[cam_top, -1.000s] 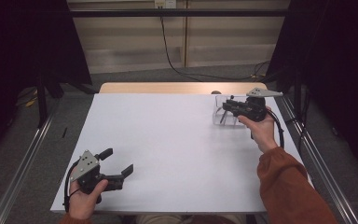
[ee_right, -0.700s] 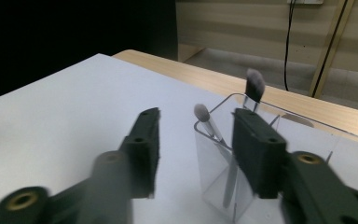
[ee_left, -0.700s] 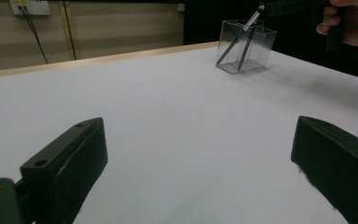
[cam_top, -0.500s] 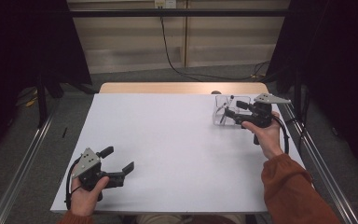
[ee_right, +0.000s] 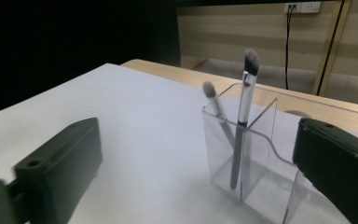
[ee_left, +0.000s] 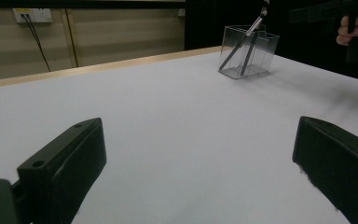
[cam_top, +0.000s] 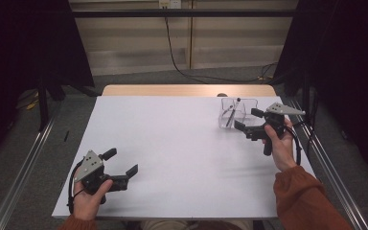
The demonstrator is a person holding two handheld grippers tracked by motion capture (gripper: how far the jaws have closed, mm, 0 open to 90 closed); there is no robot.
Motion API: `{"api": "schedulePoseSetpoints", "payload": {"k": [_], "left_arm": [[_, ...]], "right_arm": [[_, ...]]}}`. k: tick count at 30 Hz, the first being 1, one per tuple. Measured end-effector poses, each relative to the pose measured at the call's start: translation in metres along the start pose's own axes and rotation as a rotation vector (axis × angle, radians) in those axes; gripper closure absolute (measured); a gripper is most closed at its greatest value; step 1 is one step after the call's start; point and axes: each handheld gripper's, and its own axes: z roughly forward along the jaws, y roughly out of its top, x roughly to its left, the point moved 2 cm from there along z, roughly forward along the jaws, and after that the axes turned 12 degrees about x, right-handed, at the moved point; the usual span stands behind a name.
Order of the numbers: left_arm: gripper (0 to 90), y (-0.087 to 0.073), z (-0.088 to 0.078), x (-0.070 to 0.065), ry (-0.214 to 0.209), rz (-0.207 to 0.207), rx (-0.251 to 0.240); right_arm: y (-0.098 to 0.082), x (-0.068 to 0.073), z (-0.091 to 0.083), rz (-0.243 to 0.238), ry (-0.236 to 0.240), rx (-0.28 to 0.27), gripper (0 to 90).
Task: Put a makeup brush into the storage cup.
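While its jaws have just been opening with nothing between them, the right gripper (cam_top: pixel 247 120) sits just beside the clear organiser (cam_top: pixel 232 113), two makeup brushes (ee_right: pixel 240 119) standing inside; the left gripper (cam_top: pixel 121 162), wide open, rests well apart.

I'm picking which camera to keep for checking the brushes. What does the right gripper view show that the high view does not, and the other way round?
Right gripper view alone: the bristle heads of the two brushes, the taller brush and the shorter brush, and the clear holder's inner divider.

High view alone: the whole white table, both hands, the left tongs open near the front edge, and the right tongs beside the holder.

Both: the holder with both brushes leaning inside, and the right tongs open, holding nothing.
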Motion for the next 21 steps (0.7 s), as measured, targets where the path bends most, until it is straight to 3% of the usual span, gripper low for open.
{"api": "schedulePoseSetpoints", "payload": {"k": [3,5,9,12,21], "left_arm": [[2.7,-0.001,-0.001,0.000,0.000,0.001,0.000],[2.8,0.000,-0.002,0.000,0.003,0.001,-0.002],[2.8,0.000,-0.002,0.000,0.004,-0.007,0.000],[2.8,-0.001,-0.002,0.000,0.000,-0.005,0.002],[2.8,-0.001,-0.004,0.000,-0.002,-0.016,-0.005]], "right_arm": [[-0.002,0.004,-0.003,-0.007,-0.049,0.008,0.0],[-0.005,0.007,-0.006,-0.015,-0.066,-0.026,0.0],[-0.011,0.011,-0.008,-0.029,-0.053,-0.016,0.0],[-0.014,0.014,-0.010,-0.040,-0.081,-0.045,0.0],[-0.024,0.019,-0.022,-0.036,-0.078,-0.043,0.0]]}}
